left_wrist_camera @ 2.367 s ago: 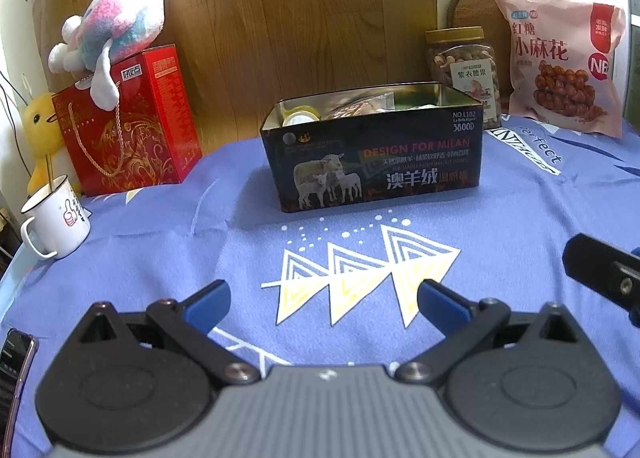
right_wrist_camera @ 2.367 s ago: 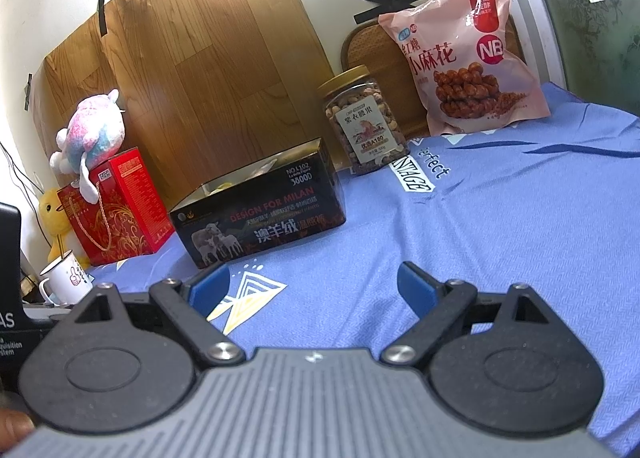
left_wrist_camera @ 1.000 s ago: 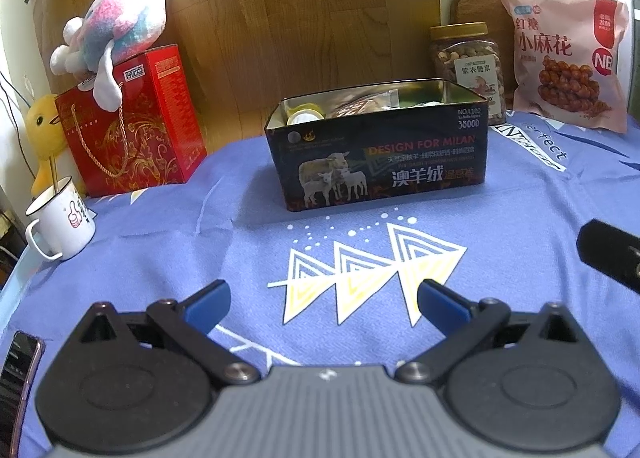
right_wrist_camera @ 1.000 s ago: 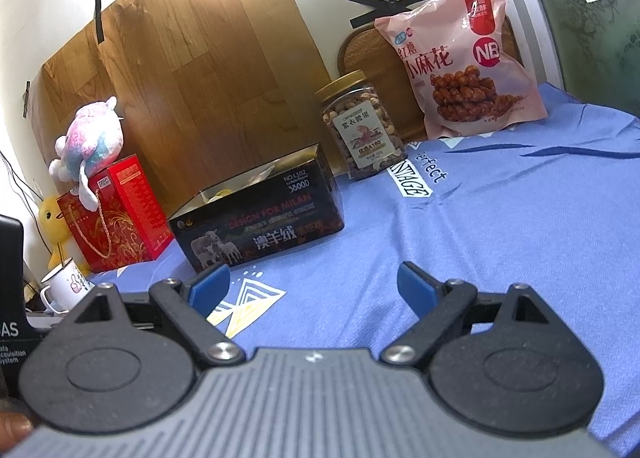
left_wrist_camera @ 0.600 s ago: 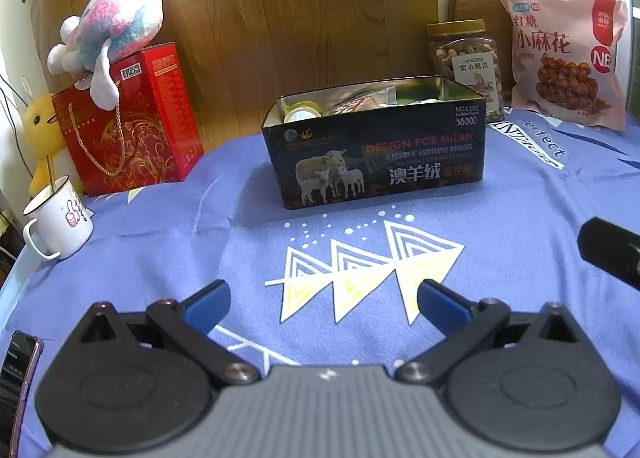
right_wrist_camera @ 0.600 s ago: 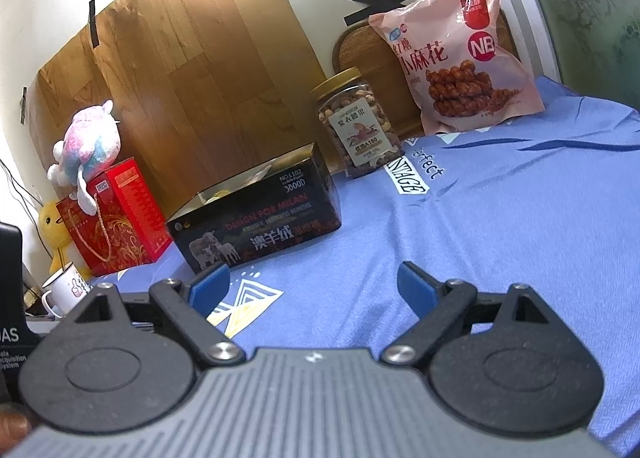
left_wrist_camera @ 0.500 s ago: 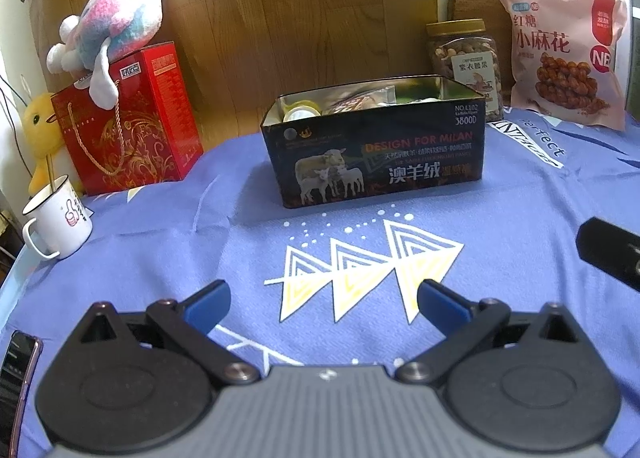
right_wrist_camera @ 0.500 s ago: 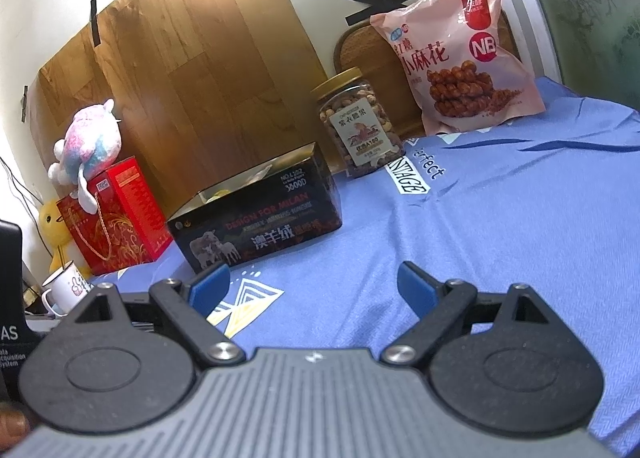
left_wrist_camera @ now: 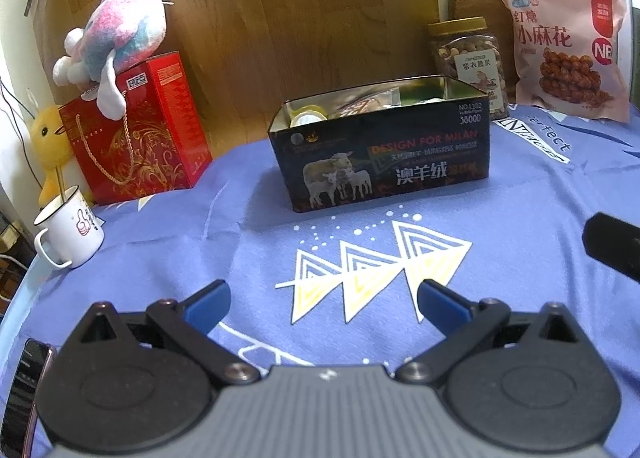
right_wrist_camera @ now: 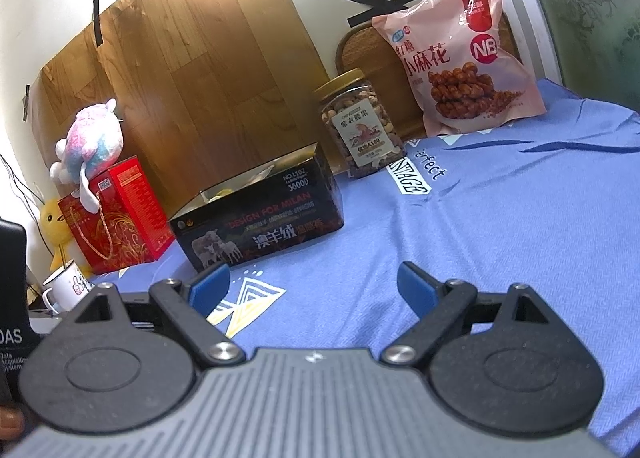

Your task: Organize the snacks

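Observation:
A dark open tin box (left_wrist_camera: 384, 161) with sheep printed on it stands mid-table and holds several snack packs (left_wrist_camera: 360, 103). It also shows in the right wrist view (right_wrist_camera: 260, 225). A clear nut jar with a gold lid (left_wrist_camera: 466, 57) (right_wrist_camera: 362, 125) and a pink bag of fried twists (left_wrist_camera: 564, 53) (right_wrist_camera: 460, 57) stand behind it to the right. My left gripper (left_wrist_camera: 322, 300) is open and empty over the blue cloth in front of the box. My right gripper (right_wrist_camera: 314, 286) is open and empty, further right.
A red gift box (left_wrist_camera: 136, 137) with a plush toy (left_wrist_camera: 116, 37) on top stands at the left, with a yellow duck (left_wrist_camera: 50, 145) and a white mug (left_wrist_camera: 70, 234) beside it. A phone (left_wrist_camera: 28, 382) lies at the near left edge. A wooden board (left_wrist_camera: 280, 17) backs the table.
Both grippers stay open and empty. The views drift only slightly; nothing on the table has moved.

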Demonstrator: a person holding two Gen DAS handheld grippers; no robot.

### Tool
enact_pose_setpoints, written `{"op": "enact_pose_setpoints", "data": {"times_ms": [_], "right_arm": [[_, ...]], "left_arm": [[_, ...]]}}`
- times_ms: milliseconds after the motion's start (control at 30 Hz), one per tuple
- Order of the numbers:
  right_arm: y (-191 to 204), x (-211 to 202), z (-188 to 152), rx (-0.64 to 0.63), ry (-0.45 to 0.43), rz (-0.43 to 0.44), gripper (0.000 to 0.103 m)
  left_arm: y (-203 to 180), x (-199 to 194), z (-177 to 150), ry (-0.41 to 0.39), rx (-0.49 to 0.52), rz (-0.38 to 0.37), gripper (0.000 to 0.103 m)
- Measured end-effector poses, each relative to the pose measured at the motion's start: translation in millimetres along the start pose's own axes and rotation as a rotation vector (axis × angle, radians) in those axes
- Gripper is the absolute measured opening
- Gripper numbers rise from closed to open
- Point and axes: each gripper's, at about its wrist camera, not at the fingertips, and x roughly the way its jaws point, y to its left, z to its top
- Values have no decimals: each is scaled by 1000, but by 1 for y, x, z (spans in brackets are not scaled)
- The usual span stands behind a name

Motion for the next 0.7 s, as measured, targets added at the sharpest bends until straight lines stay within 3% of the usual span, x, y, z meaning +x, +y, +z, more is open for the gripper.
{"op": "enact_pose_setpoints", "data": {"times_ms": [700], "right_arm": [[0,0,0,3,0,0,93]], "left_arm": [[-1,0,-1,-5,2,5,103]]}}
